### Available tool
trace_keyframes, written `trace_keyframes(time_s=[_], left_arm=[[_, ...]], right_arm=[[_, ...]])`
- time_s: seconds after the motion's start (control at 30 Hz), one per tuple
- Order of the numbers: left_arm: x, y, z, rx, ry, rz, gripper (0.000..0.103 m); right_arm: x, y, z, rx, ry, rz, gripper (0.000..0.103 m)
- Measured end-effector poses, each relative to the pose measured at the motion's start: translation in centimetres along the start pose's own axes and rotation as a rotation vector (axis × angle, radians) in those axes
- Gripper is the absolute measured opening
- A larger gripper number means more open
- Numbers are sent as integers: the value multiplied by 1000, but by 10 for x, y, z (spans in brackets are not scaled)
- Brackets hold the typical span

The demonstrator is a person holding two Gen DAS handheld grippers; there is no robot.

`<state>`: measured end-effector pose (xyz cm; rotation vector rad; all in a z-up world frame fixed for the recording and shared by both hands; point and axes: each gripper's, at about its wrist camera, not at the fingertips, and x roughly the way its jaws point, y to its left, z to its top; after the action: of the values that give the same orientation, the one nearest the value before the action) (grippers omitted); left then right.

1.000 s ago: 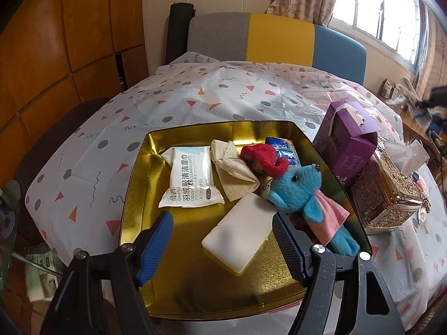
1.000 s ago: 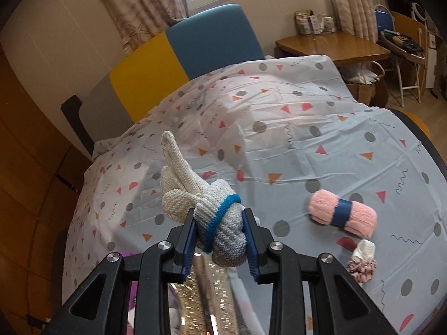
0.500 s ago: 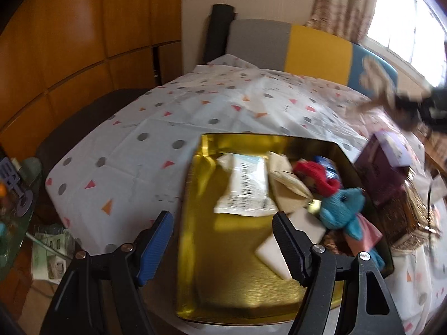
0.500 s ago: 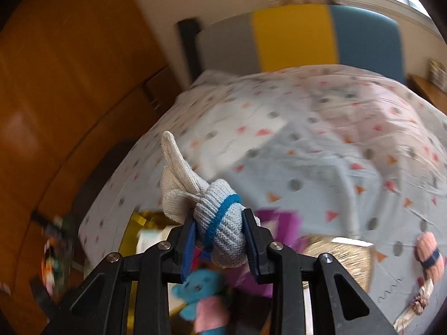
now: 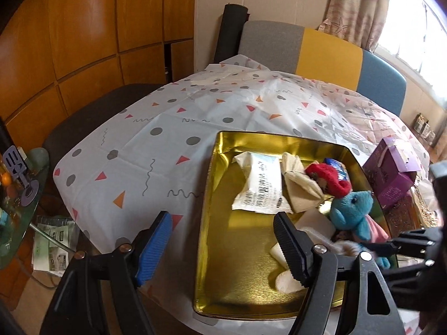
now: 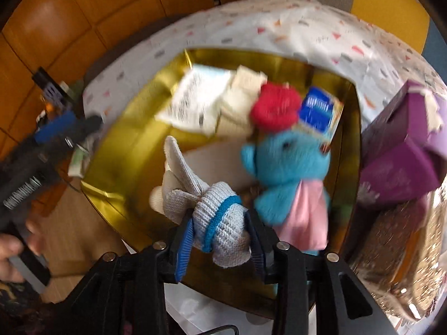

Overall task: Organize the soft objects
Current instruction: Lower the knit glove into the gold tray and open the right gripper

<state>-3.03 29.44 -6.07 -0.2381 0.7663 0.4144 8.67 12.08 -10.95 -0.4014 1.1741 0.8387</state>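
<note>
1. Rolled grey glove (image 6: pixel 220 223) with its blue band sits between the right gripper (image 6: pixel 220 240) jaws, which have just been easing apart, pads seemingly still touching it, right above the gold tray (image 6: pixel 134 117), so I'd guess a drop-off.
2. Just past the jaws: blue plush (image 6: pixel 287 167), red knit thing (image 6: pixel 275 109).
3. Left gripper (image 5: pixel 223 240) jaws spread, nothing between them (hanging over the tray's near edge).
4. Wipes pack (image 5: pixel 261 187) print isn't readable.

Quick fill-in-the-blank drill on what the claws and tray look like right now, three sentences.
1. The right claw grips a rolled grey ____ with a blue band.
2. It hangs over the ____-coloured tray.
3. The blue plush toy wears a ____ dress, and the left claw holds nothing.

Missing words: glove; gold; pink
</note>
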Motion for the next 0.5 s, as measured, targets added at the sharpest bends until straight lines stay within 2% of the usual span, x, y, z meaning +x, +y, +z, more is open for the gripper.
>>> trace_keyframes(time_s=[0.17,0.5], left_arm=[[-5,-12,0,26,-11,-17,78],[-22,-35,0,93,-45,-51,78]], right_arm=[[-5,-8,-12,26,-37,31,43],[-64,-26,-39,75,-224,48,44]])
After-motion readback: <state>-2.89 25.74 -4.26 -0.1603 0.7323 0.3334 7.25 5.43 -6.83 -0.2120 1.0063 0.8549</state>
